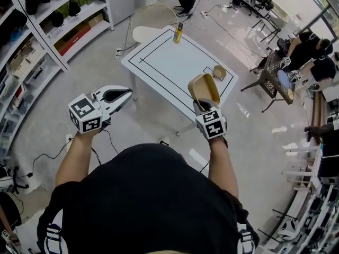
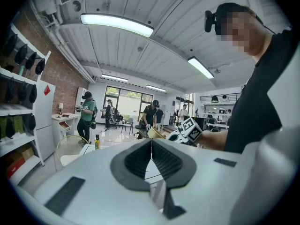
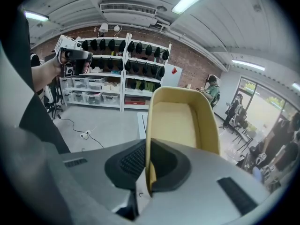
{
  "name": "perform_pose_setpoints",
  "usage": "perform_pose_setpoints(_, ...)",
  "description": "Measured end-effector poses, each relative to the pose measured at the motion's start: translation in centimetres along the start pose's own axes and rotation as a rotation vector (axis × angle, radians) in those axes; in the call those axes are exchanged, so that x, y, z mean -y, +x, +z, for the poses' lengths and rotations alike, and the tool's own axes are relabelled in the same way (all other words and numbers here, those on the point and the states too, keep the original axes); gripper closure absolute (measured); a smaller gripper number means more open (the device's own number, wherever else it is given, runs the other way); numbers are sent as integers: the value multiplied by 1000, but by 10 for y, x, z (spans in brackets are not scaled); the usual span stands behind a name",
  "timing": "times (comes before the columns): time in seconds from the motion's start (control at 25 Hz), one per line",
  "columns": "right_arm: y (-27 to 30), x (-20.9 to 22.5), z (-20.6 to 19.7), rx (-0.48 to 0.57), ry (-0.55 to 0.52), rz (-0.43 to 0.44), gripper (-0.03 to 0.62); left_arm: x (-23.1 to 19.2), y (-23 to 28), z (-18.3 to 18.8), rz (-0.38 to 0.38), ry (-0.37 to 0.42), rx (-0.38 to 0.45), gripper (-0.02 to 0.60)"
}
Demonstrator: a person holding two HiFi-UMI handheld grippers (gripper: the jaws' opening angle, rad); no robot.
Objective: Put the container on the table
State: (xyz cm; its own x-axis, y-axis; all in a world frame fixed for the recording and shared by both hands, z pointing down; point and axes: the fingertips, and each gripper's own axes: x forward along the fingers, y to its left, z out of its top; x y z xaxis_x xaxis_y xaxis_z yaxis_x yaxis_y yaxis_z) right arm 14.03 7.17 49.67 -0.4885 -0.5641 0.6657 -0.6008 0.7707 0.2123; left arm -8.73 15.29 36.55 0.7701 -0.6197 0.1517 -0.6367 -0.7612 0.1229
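Right gripper view shows the right gripper [image 3: 148,172] clamped on one wall of the container [image 3: 180,121], held aloft and not yet on the table [image 1: 169,62], while the left gripper [image 2: 151,146] has its jaws together and empty; the container should be levelled over the tabletop and seated flat before release.

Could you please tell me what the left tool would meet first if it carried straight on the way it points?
Most likely the tan container held by the right tool; it sits dead ahead of the shut left tool, though depth is unclear.
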Motion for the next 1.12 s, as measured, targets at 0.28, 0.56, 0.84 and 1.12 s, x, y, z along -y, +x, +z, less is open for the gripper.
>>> perform_pose_setpoints(0.28, 7, 16, -9, -16, 13, 8, 586, -3, 23, -3, -17, -13, -10, 574)
perform_pose_setpoints(0.56, 18, 35, -13, -22, 20, 9, 586, -20, 35, -1, 1, -17, -11, 574)
perform_pose_setpoints(0.84, 40, 54, -20, -39, 29, 29, 586, -37, 55, -4, 6, -22, -26, 574)
perform_pose_setpoints(1.12, 62, 73, -12, -44, 23, 61, 586, -60, 75, -1, 17, -33, -34, 572)
